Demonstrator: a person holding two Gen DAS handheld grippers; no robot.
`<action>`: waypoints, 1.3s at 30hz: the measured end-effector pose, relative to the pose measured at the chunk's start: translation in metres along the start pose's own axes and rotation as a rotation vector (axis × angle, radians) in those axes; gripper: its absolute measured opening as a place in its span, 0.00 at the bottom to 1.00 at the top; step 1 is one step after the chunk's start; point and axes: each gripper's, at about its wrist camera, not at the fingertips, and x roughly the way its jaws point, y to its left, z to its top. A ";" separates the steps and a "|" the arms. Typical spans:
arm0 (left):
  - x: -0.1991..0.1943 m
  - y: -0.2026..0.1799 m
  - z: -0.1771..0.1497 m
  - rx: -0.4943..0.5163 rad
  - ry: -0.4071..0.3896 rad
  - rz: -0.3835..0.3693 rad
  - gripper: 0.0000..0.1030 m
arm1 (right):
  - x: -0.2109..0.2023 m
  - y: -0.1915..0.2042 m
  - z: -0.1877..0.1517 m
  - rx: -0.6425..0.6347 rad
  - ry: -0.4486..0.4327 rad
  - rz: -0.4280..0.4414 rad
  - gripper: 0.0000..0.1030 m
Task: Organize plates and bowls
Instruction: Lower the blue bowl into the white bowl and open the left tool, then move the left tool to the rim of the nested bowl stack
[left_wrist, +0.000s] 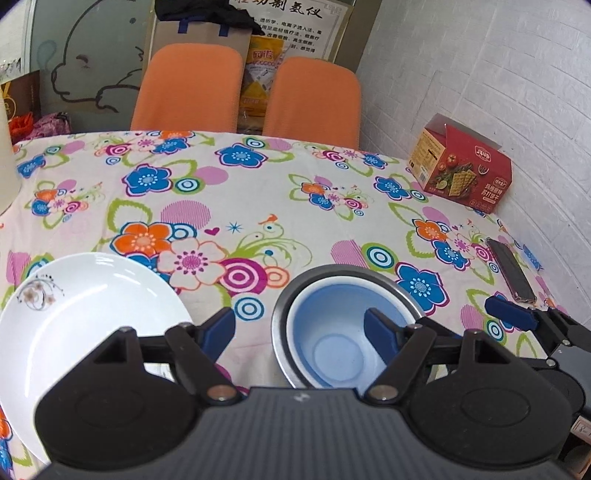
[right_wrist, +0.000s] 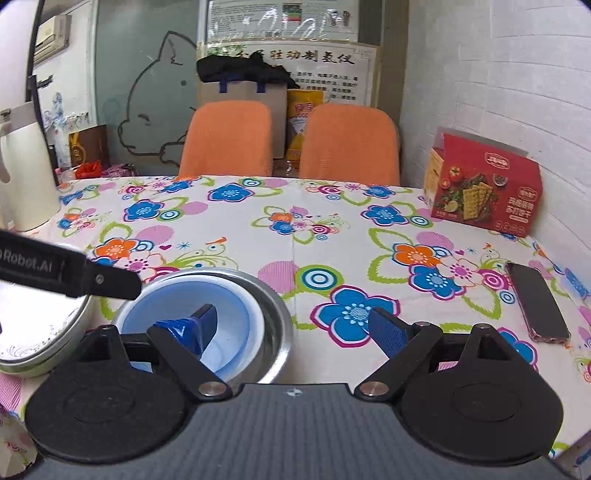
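On the left wrist view, my left gripper (left_wrist: 299, 328) hangs wide open over the table, holding nothing. Plate (left_wrist: 88, 314) sits low left, white, partly under the left finger. Blue bowl (left_wrist: 332, 332) is nested in the steel bowl (left_wrist: 284, 295), right finger over its inside. Right gripper (left_wrist: 517, 317) shows at the right edge. Bowls look already stacked, so I judge the plate is the step left; next move needs a grip on one rim edge, shallow and slippery, likely to slide on cloth.

On the right wrist view, right gripper (right_wrist: 295, 328) is also spread open and empty, its left finger over the blue bowl (right_wrist: 229, 317), steel bowl (right_wrist: 273, 310) around it. Plate (right_wrist: 37, 332) at far left, left gripper (right_wrist: 103, 282) above it. Floral tablecloth (right_wrist: 295, 229) covers the table; phone (right_wrist: 537, 302) and cracker box (right_wrist: 484, 188) lie right by the white wall, kettle (right_wrist: 22, 177) left, two orange chairs (right_wrist: 229, 140) behind.
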 end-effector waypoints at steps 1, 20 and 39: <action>-0.001 0.000 -0.001 0.005 -0.005 0.017 0.75 | -0.001 -0.001 0.000 0.010 0.000 -0.013 0.74; -0.025 0.017 -0.023 -0.141 0.049 -0.132 0.76 | -0.021 -0.002 -0.013 0.096 -0.018 0.004 0.74; 0.050 0.016 0.004 -0.160 0.156 -0.091 0.77 | 0.029 0.001 -0.011 0.059 0.093 0.080 0.74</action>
